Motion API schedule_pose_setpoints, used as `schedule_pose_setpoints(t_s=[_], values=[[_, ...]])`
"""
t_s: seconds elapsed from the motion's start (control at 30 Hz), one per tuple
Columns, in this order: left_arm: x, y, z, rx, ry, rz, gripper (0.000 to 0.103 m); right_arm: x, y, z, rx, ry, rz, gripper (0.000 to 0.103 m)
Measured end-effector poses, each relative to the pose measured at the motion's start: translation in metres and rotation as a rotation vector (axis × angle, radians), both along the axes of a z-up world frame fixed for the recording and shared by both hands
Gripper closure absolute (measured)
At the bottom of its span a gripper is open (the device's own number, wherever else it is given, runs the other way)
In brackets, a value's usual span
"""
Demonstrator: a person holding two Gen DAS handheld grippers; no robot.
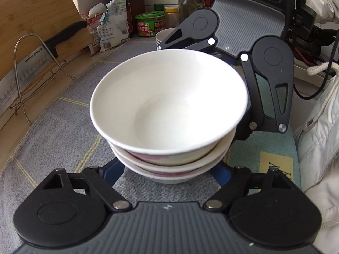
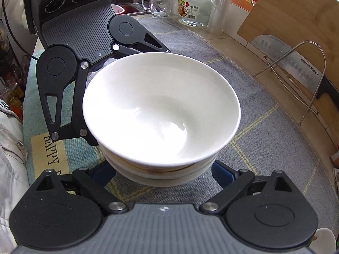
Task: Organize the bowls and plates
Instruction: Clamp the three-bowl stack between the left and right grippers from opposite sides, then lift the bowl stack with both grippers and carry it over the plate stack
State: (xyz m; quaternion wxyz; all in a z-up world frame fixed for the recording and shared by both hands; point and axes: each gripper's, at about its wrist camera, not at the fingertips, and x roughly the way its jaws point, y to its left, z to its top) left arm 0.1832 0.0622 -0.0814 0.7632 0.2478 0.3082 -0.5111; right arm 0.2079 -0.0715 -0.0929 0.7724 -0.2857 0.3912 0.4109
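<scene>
A stack of three white bowls [image 1: 169, 105] stands on the grey cloth mat; it also fills the right wrist view [image 2: 161, 110]. My left gripper [image 1: 167, 173] is spread wide around the stack's base, its blue fingertips [image 1: 113, 172] on either side, mostly hidden under the bowls. My right gripper [image 2: 163, 174] stands the same way from the opposite side, fingertips [image 2: 223, 174] beside the base. Each gripper shows in the other's view beyond the bowls: the right gripper [image 1: 243, 63] and the left gripper [image 2: 84, 63]. A second stack of white dishes [image 1: 164, 35] sits further back.
A wire rack [image 1: 31, 74] holds a cleaver [image 2: 296, 63] and a wooden cutting board [image 1: 36, 17] at the mat's edge. Bottles, a green tin [image 1: 150, 24] and food bags stand at the back. A glass mug [image 2: 159, 2] and a jar [image 2: 196, 4] stand by the sink.
</scene>
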Motion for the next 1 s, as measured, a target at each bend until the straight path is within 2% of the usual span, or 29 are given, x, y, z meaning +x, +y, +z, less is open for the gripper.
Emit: schedule_pose_setpoints(t_s=[0.27,0.67,1.0], values=[[0.008,0.0,-0.001,-0.003,0.03,-0.057,0.021,0.004,-0.001,0.001,0.007,0.041,0.043,0.015],[0.017,0.001,0.0,0.004,0.065,-0.132,0.022,0.012,0.001,-0.001,0.011,0.077,0.05,0.016],[0.018,-0.003,0.0,0.012,0.061,-0.129,0.022,0.009,0.002,-0.001,0.012,0.08,0.035,0.017]])
